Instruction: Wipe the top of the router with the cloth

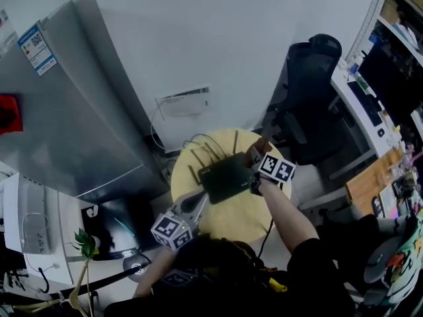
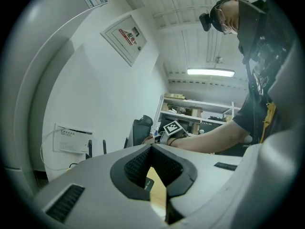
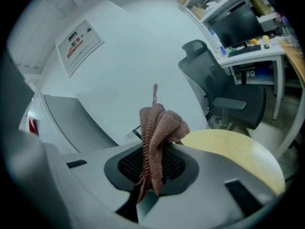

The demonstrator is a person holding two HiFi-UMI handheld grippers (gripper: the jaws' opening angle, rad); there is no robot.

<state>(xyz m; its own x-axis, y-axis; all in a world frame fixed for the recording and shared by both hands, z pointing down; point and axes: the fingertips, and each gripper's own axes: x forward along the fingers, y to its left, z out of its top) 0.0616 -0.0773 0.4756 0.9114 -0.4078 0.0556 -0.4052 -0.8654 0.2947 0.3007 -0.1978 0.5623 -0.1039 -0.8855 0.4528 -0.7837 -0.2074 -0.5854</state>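
Observation:
The dark router (image 1: pixel 226 177), its antennas pointing at the wall, lies in the middle of a round yellow table (image 1: pixel 244 220). My left gripper (image 1: pixel 202 199) reaches its near-left corner. In the left gripper view the jaws (image 2: pixel 152 148) stand shut, and a dark edge of the router (image 2: pixel 148 182) shows between the pads. My right gripper (image 1: pixel 254 160) is at the router's far-right edge, shut on a brownish knitted cloth (image 1: pixel 255 152). The right gripper view shows the cloth (image 3: pixel 157 132) bunched upright out of the jaws (image 3: pixel 155 149), above the table (image 3: pixel 233 149).
A black office chair (image 1: pixel 310 91) stands right of the table, with a desk and monitor (image 1: pixel 370 98) beyond it. A tall grey cabinet (image 1: pixel 66 111) fills the left. A white wall box (image 1: pixel 184 102) with cables sits behind the table.

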